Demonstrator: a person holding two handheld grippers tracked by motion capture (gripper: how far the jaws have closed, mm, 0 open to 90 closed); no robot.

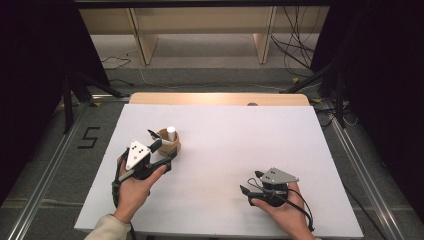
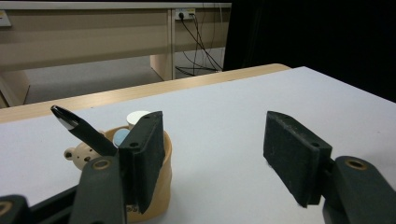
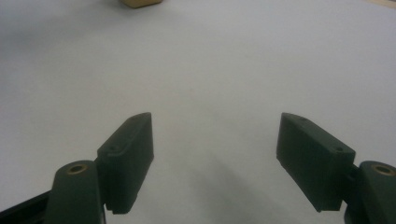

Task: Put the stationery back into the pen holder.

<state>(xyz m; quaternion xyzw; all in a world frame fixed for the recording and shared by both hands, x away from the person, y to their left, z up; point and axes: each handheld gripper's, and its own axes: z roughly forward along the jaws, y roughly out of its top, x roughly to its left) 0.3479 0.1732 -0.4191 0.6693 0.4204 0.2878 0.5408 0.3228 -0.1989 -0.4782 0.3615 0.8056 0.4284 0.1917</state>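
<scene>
Resting beside tan holder (image 1: pixel 171 143), left gripper (image 1: pixel 161 148), floor "5" (image 1: pixel 89 137)

Dim room, table (image 1: pixel 225 145) brightly lit from above; soft shadows; right gripper view blurred, bluish

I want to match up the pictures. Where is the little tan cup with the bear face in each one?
High view: the tan bear cup stands left of centre on the white table, just ahead of the left gripper.
Left gripper view: lower left, partly behind the near jaw.
Right gripper view: a tan sliver at the top edge.
Shared landmark: the white table.
</scene>
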